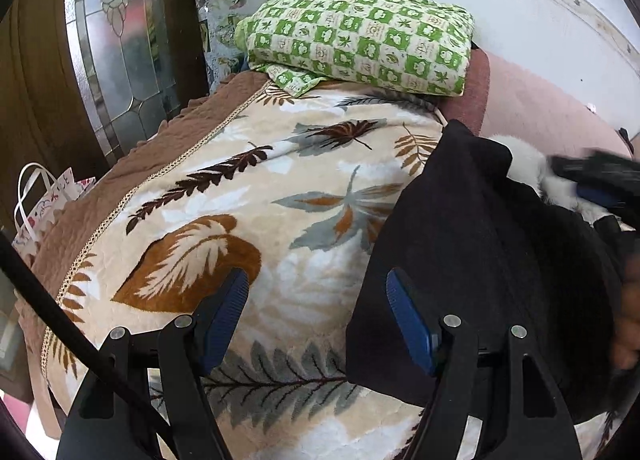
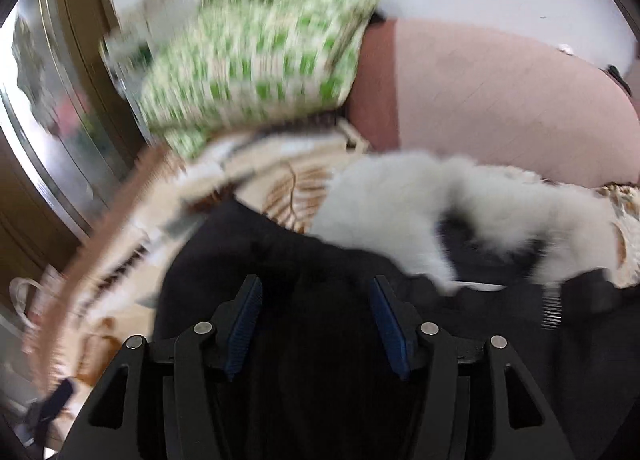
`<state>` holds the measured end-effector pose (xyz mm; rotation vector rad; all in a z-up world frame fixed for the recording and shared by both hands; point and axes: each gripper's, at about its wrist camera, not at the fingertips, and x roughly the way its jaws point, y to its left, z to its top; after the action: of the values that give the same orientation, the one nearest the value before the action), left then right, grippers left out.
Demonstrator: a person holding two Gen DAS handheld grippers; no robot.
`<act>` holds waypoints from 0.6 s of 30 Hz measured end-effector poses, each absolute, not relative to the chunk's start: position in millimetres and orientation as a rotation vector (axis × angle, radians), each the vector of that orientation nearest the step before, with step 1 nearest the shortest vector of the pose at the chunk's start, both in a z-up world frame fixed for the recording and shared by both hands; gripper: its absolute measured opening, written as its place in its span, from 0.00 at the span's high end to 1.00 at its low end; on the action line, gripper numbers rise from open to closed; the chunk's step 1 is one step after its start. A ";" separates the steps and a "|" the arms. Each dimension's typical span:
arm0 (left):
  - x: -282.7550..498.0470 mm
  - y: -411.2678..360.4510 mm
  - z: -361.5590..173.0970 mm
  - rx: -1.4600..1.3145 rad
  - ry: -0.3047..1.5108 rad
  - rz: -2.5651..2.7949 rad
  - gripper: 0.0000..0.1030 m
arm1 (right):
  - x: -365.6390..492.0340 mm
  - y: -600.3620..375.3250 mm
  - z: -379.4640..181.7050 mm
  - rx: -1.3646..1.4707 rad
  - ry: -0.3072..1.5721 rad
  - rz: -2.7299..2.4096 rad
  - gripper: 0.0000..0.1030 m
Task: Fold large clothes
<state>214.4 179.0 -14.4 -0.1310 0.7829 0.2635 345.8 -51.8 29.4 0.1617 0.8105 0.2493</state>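
- Blue-padded fingers [image 1: 230,300] of the left gripper [image 1: 316,312] stand wide apart with nothing between them, poised over the leaf-print blanket [image 1: 248,220] at the black coat's [image 1: 472,244] left edge.
- Fingers of the right gripper [image 2: 316,320] are likewise spread and empty, hovering over the coat's dark body; that view is smeared by motion.
- Black coat with white fur collar [image 2: 392,200] lies on the bed, on the blanket, apparently partly folded along its left side.
- Judgement: this looks like a pause between folds, neither gripper gripping. The next move calls for closing on a coat edge and carrying it across without dragging the blanket.
- Green checked quilt [image 1: 360,28], folded, sits at the far end of the bed, well apart from the coat.
- Paper bag [image 1: 44,200] stands beside the bed; a pink cover [image 2: 500,100] lies beyond the collar.
- Fluffy collar could snag or bunch.
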 end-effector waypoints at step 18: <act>206.8 160.2 -4.9 -0.050 0.728 0.271 0.31 | 298.1 -230.4 -21.7 0.333 0.860 -0.056 0.41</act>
<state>206.8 160.2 -4.9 -0.0496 0.7280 0.2715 298.1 -230.4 -21.7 0.3325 0.8602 -0.0557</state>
